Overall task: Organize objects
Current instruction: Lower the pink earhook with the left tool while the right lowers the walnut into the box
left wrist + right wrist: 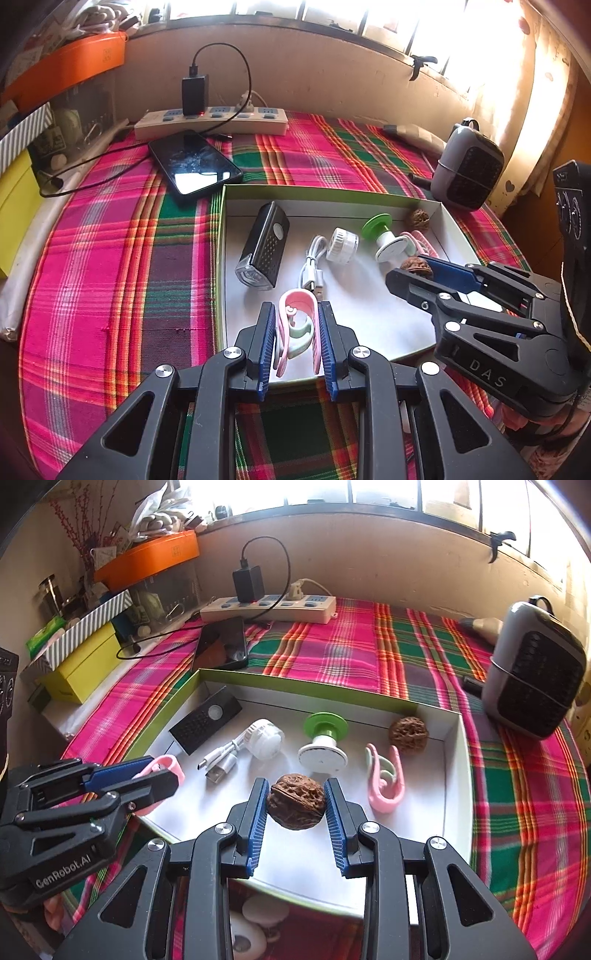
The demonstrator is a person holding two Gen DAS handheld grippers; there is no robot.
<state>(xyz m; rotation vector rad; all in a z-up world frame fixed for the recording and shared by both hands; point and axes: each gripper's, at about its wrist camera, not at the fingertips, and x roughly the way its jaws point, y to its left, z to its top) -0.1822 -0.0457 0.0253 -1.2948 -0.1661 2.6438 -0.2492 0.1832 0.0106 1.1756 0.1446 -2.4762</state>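
Observation:
A shallow white box [332,201] with green sides lies on the plaid cloth. My left gripper [296,306] is shut on a pink and mint clip [297,325] above the box's near edge. The right gripper [296,782] is shut on a brown walnut [295,801], held over the box floor. In the right wrist view the left gripper [162,771] shows at the left with its clip [166,766]. Inside the box [454,775] lie a second walnut [408,734], a second pink clip [384,779], a green and white spool [323,738], a white jar [266,738], a USB cable [221,760] and a black lamp [205,725].
A phone [194,166] on a charging cable lies behind the box, with a power strip [210,120] against the wall. A grey fan-like device [535,675] stands at the right. Yellow, striped and orange boxes [77,664] are stacked at the left.

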